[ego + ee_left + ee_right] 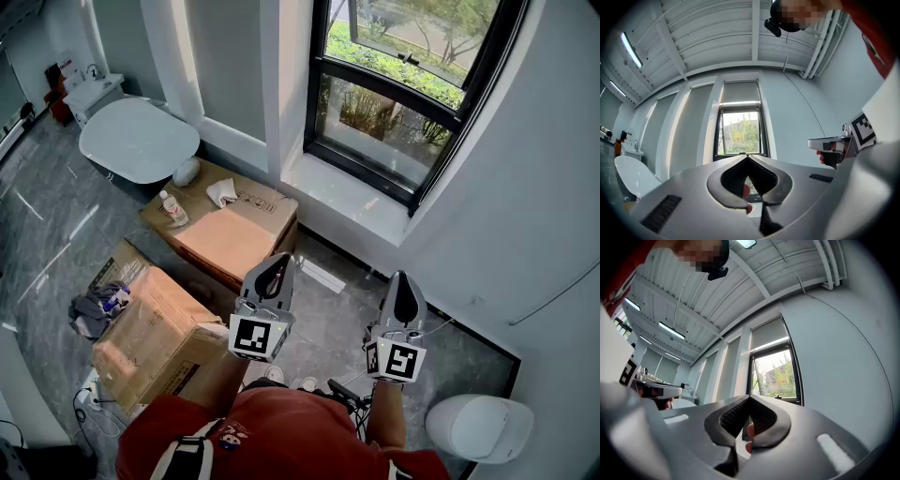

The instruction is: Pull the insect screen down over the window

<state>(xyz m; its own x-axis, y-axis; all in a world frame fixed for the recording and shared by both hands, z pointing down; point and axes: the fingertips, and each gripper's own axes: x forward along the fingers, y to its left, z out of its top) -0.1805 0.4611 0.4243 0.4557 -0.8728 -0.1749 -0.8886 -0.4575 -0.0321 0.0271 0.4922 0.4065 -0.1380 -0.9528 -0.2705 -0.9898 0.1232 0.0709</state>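
2 closed, empty: left gripper (pixel 748 157), right gripper (pixel 750 397); insect screen (pixel 739 93) ahead, higher up.

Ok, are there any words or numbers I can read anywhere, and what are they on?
No text here reads clearly.
Box by the window: dark print, too small to read.
Nearer box: print, blurred.
Bottle label: too small.
Cubes on left gripper and right gripper: black-and-white square patterns, no letters.

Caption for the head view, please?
Facing the window, left gripper and right gripper held side by side, both shut.
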